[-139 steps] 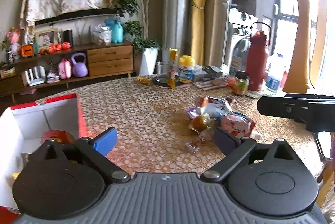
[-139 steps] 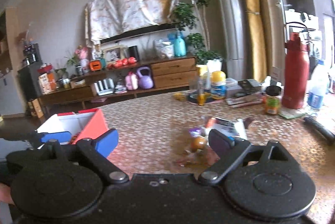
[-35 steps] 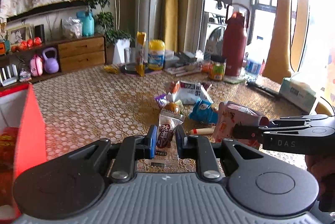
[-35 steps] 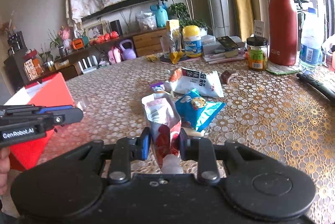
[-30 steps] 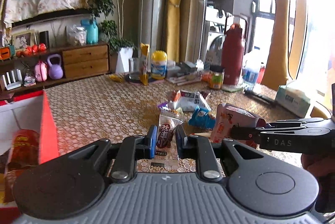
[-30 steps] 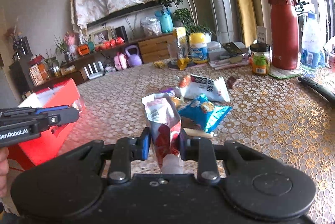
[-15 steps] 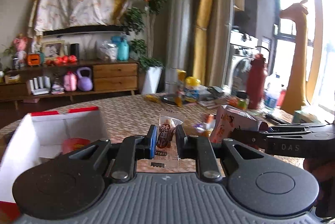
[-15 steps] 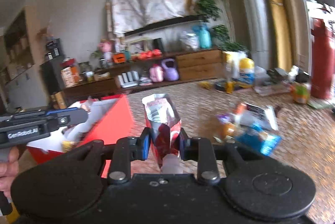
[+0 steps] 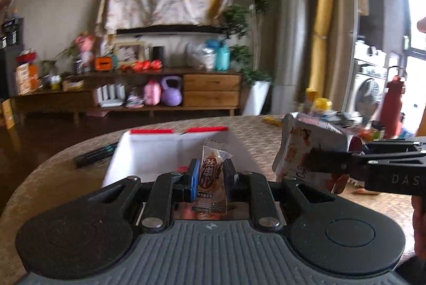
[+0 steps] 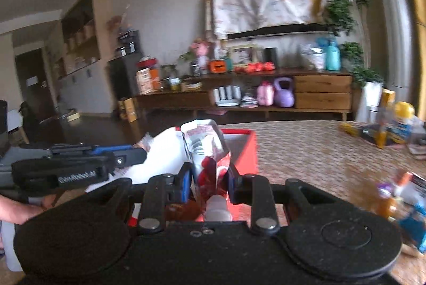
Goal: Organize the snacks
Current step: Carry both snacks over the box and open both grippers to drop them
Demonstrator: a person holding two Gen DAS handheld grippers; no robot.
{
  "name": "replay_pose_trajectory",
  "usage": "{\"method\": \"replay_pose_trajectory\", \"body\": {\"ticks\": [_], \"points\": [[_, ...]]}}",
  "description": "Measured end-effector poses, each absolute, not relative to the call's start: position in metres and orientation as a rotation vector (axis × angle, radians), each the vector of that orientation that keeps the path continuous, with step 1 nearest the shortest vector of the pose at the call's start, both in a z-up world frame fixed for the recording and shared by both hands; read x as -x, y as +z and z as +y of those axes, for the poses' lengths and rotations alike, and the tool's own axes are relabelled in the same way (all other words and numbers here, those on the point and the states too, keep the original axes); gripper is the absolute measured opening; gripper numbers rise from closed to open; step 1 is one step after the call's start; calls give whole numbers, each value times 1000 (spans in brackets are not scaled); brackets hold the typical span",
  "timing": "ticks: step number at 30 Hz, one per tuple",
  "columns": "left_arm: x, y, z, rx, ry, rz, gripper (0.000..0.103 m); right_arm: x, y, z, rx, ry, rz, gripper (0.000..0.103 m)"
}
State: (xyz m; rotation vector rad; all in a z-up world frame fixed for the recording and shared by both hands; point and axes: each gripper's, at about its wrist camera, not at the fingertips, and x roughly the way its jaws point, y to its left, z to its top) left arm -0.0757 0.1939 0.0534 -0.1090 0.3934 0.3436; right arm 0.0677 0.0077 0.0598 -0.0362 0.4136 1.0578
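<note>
My left gripper (image 9: 211, 179) is shut on a small clear-wrapped brown candy packet (image 9: 212, 174), held over the near side of the open red and white box (image 9: 149, 149). My right gripper (image 10: 209, 179) is shut on a red and white spouted snack pouch (image 10: 206, 151), held above the box's red wall (image 10: 246, 151). The pouch (image 9: 306, 149) and the right gripper's fingers (image 9: 343, 163) also show at the right of the left wrist view. The left gripper (image 10: 125, 154) shows at the left of the right wrist view. More snacks (image 10: 396, 191) lie on the table at right.
The round table (image 9: 53, 178) has a gold patterned cloth. A dark remote (image 9: 93, 153) lies left of the box. A red flask (image 9: 394, 109), jars and bottles (image 10: 399, 119) stand at the table's far right. A sideboard (image 9: 133, 93) stands against the back wall.
Both grippers, still shut on their snacks, have swung left from the snack pile to above the red and white box. The box is now straight ahead of both.
</note>
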Motion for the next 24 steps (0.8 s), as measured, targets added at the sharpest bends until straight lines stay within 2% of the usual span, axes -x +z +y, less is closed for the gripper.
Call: {"method": "replay_pose_trajectory", "body": {"ticks": [9, 24], "points": [[78, 28, 233, 163, 407, 478, 18, -67, 44, 69, 120, 1149, 495, 26], [70, 9, 243, 211, 412, 529, 19, -61, 25, 87, 175, 1158, 577, 26]]}}
